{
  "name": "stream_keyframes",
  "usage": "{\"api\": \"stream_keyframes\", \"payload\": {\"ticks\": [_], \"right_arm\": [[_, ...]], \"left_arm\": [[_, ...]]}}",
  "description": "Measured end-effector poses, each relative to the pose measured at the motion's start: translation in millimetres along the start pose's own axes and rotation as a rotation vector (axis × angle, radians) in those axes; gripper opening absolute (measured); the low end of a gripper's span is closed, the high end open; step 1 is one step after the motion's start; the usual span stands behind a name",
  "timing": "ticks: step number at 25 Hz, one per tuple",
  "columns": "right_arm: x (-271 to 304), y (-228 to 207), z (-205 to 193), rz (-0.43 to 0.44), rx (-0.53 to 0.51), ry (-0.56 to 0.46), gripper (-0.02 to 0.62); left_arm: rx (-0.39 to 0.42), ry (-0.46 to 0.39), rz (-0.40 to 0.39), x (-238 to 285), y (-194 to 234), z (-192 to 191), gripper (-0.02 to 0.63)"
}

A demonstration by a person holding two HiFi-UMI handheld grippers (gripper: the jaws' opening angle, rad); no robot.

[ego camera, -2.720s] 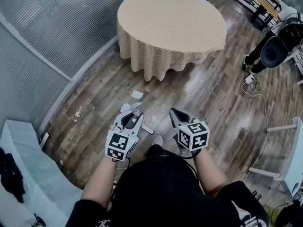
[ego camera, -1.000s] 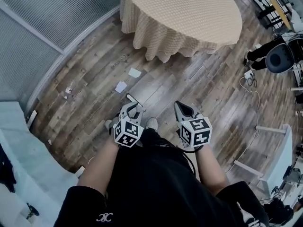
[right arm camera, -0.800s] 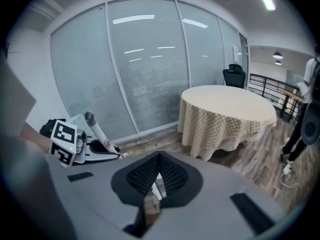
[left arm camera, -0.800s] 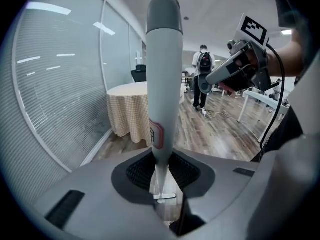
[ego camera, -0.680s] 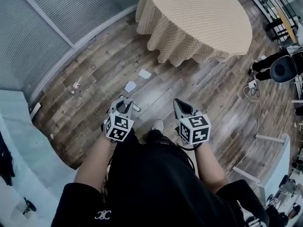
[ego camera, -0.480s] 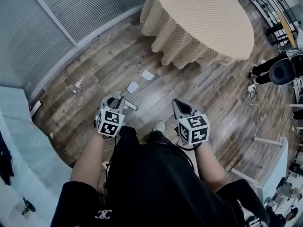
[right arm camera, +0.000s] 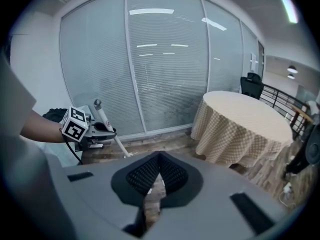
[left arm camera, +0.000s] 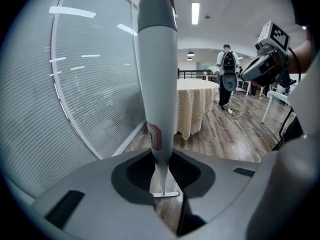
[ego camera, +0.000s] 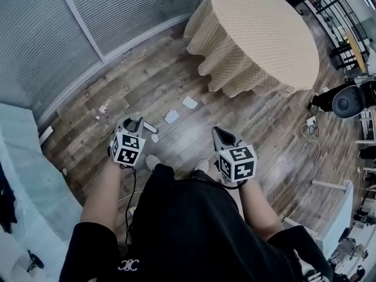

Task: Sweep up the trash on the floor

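My left gripper is shut on a grey and white broom handle, which rises upright out of its jaws in the left gripper view. The right gripper view shows that gripper with the handle slanting down to the floor. Two scraps of white paper lie on the wooden floor just right of it. A smaller scrap lies nearer the glass wall. My right gripper hangs in front of my body, shut with nothing in it.
A round table under a beige cloth stands ahead to the right. A glass wall with blinds runs along the left, with a white ledge below it. A person in black and floor cables are beyond the table.
My left gripper has swung out to the left with the handle. The view has turned, so the paper scraps now lie to its right. The right gripper has hardly moved.
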State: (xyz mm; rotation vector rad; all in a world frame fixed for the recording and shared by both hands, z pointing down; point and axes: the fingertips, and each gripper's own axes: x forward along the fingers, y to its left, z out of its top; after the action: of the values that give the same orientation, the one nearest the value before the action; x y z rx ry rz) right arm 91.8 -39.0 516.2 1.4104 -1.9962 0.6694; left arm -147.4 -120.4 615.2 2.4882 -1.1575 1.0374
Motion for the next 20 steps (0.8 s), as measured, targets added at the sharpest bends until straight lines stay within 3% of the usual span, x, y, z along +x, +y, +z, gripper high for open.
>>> {"api": "stream_keyframes", "payload": {"ticks": [11,20], "right_arm": [[26,-4,22,0.004,-0.012,-0.002,0.012],[47,-74,45,0.06,-0.015,-0.018,0.012]], "left_arm": [[0.038,-0.055,-0.023,9,11,54,0.084],[0.101,-0.07,-0.081,43,-40,122,0.086]]}}
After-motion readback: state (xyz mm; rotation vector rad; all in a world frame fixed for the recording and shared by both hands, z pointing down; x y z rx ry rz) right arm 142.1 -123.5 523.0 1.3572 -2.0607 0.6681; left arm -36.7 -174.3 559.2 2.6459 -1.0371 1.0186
